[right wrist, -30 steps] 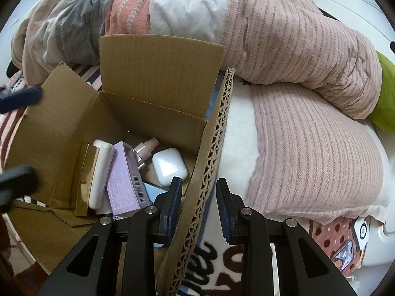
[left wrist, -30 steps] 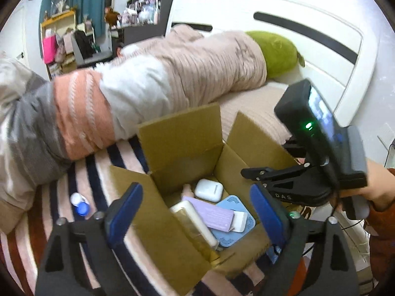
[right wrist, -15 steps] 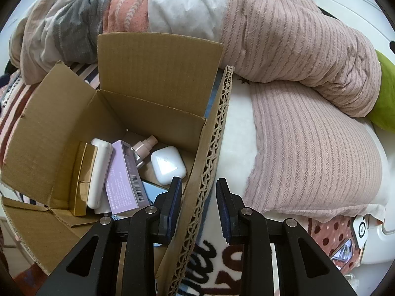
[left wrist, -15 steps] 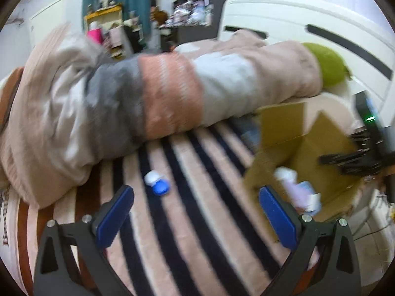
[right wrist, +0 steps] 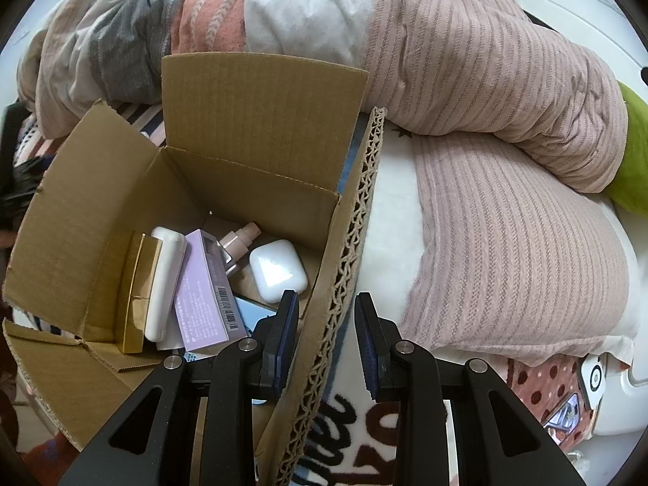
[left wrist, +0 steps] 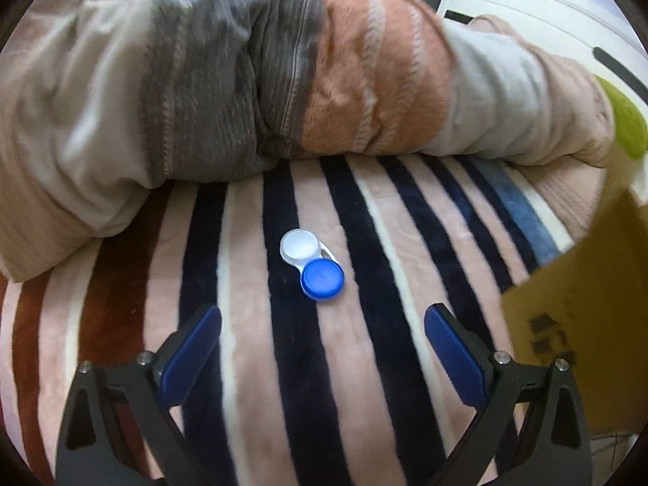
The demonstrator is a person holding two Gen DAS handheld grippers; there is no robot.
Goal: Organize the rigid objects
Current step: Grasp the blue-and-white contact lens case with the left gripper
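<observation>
Lying on plush striped blanket (left wrist: pixel 356 364), a glossy two-cup plastic lens case (left wrist: pixel 312 264).

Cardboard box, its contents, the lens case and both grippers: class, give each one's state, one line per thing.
Cardboard box: flaps open, partly filled.
Earbud case: shut, in box.
Purple carton: lying in box.
Contact lens case: both caps on, lying on blanket.
Left gripper: jaws closing, nothing between them.
Right gripper: astride the box flap's edge.
</observation>
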